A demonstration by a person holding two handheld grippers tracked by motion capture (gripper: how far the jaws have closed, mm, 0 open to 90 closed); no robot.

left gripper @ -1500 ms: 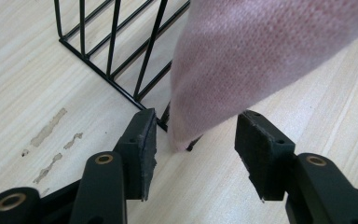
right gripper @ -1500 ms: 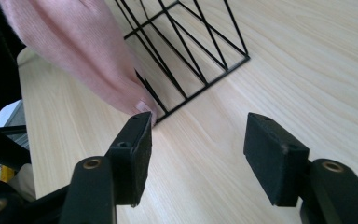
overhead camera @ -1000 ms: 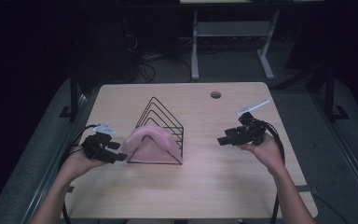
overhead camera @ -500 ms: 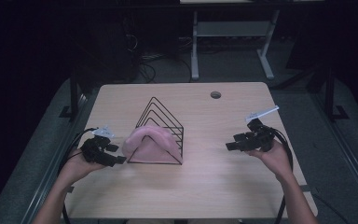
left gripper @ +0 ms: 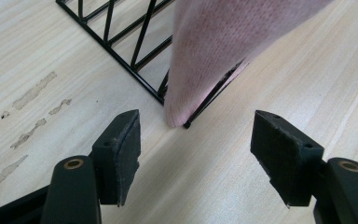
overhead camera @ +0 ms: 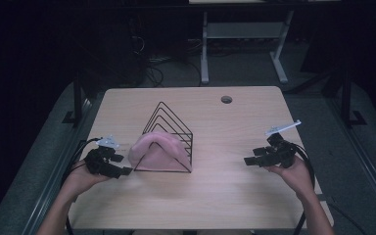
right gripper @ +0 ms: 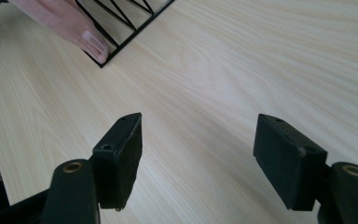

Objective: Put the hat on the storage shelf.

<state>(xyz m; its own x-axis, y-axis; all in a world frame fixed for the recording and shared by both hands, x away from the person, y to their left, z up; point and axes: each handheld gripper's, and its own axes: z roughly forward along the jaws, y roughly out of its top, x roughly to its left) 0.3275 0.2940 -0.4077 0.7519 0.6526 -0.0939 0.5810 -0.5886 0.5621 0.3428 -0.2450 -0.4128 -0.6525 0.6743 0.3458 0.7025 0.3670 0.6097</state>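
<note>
The wooden table (overhead camera: 215,196) carries a black wire rack (overhead camera: 169,142) of triangular dividers just left of its centre, with a round cable hole (overhead camera: 226,99) toward one o'clock from the rack. A pink cloth (overhead camera: 154,149) is draped over the rack's front dividers, hanging down both sides; in my left gripper view its lower edge (left gripper: 205,79) reaches the tabletop at the rack's corner. In my right gripper view a small label (right gripper: 94,41) shows on the cloth's end, at eleven o'clock. My left gripper (overhead camera: 119,169) sits at nine o'clock of the rack, near the cloth but not touching it, jaws spread apart and holding nothing. My right gripper (overhead camera: 255,159) rests well apart at three o'clock, jaws likewise spread over bare wood, empty. Pale smears (left gripper: 32,93) mark the wood at ten o'clock in my left gripper view.
</note>
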